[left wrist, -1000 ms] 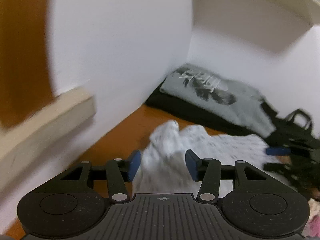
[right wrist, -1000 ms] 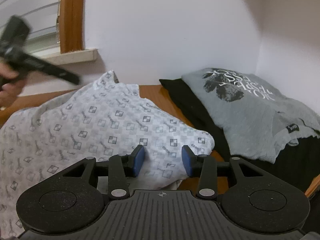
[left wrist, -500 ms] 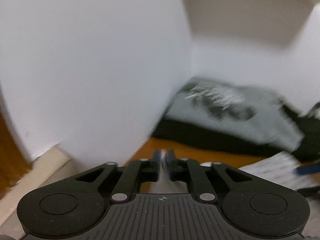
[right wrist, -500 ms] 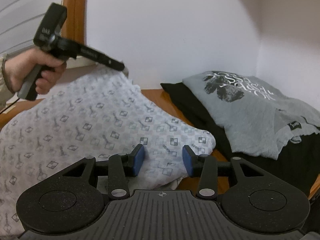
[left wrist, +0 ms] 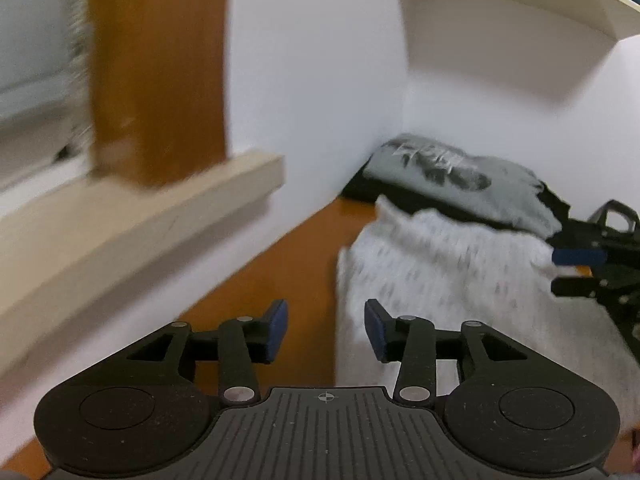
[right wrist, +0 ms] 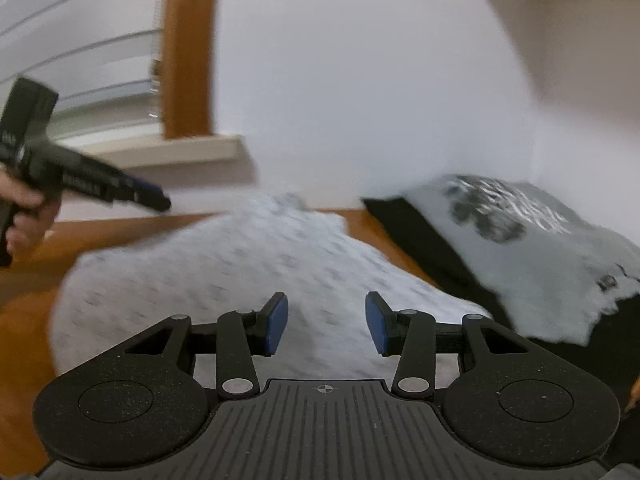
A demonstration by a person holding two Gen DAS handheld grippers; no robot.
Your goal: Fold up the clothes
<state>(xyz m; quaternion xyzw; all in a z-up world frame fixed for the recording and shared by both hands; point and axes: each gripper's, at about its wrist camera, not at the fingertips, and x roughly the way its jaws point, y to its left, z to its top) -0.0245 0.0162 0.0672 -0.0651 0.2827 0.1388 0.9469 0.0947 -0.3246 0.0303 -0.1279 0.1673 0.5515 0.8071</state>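
Now both grippers stand with blue pads wide apart and nothing between them. A white garment with a small grey pattern (right wrist: 224, 272) lies rumpled on the orange-brown wooden counter (left wrist: 280, 280), blurred in both views. The left gripper (left wrist: 325, 330) hovers at its left edge over bare wood; the right gripper (right wrist: 326, 326) sits above its near side. Close behind it, a folded grey T-shirt with a dark print (right wrist: 532, 256) rests on folded black clothing (right wrist: 420, 236) in the wall corner, crowding the far right. A pale wooden window sill (left wrist: 140, 216) juts from the white wall at left. A hand (right wrist: 26, 216) grips the left gripper's handle
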